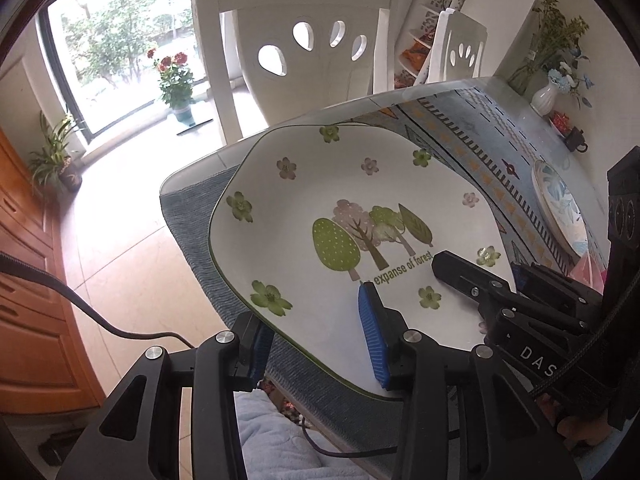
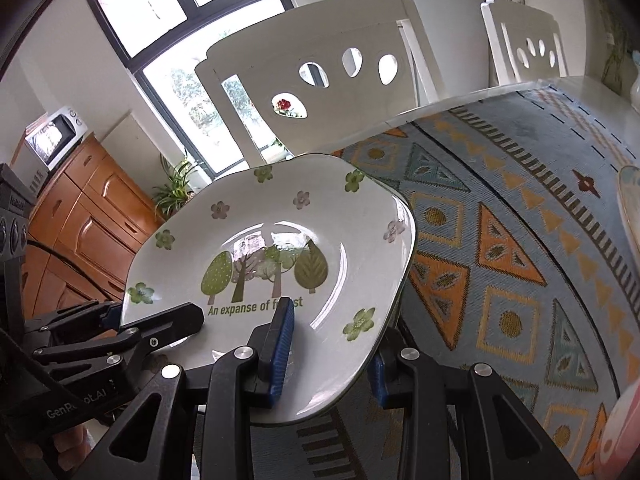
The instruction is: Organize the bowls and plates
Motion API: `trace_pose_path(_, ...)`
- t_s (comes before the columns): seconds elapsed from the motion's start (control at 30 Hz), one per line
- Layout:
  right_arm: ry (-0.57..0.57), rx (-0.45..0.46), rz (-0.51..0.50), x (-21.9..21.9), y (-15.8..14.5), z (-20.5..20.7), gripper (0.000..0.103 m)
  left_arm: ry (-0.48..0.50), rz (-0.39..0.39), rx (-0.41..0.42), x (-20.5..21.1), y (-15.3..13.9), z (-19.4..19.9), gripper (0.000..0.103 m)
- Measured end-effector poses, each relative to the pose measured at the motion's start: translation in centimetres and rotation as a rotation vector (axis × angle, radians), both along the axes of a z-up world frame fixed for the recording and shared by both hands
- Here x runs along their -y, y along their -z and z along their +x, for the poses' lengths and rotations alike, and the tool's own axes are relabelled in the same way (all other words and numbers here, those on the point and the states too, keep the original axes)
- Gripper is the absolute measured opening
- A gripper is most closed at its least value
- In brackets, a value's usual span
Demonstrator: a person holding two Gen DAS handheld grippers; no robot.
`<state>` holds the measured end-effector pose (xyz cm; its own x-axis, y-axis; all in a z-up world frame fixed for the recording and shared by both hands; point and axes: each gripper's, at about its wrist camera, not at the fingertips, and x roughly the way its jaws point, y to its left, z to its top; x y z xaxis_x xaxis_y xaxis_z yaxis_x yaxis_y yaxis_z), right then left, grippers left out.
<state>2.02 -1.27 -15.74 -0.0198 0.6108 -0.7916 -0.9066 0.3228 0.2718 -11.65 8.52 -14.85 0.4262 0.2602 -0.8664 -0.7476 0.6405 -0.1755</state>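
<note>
A white squarish plate point(image 1: 340, 184) with green trees and small flowers is held over the near corner of the table; it also shows in the right wrist view point(image 2: 280, 216). My left gripper point(image 1: 316, 340) is shut on the plate's near rim, one blue pad above and one below. My right gripper point(image 2: 332, 352) is shut on the plate's near right rim in the same way. Each gripper shows in the other's view, the right one point(image 1: 472, 280) and the left one point(image 2: 160, 328). A blue-patterned plate point(image 1: 560, 208) lies further right on the table.
The table carries a patterned blue and orange cloth point(image 2: 520, 240). White chairs point(image 1: 296, 40) stand behind it. A white vase point(image 1: 545, 98) and a small dark teapot point(image 1: 576, 142) sit at the far right. A wooden cabinet point(image 2: 80, 216) stands at the left. A pink thing point(image 2: 620, 432) lies near right.
</note>
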Motion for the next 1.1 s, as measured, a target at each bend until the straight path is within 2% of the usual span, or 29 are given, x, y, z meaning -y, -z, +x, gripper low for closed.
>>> trace_pose_path(0.3, -0.020, -0.021, -0.012, -0.6, 0.4, 0.6, 0.032, -0.012, 0.004, -0.013, 0.0, -0.1, -0.1, 0.039)
trace_pose_path(0.43, -0.024, -0.036, -0.032, -1.1, 0.5, 0.8, 0.031, 0.014, 0.033, -0.050, 0.3, -0.1, 0.1, 0.037)
trace_pose_path(1.1, -0.010, -0.111, -0.066, -0.8, 0.0, 1.6, 0.031, 0.038, 0.004, -0.059, 1.2, -0.3, -0.5, 0.037)
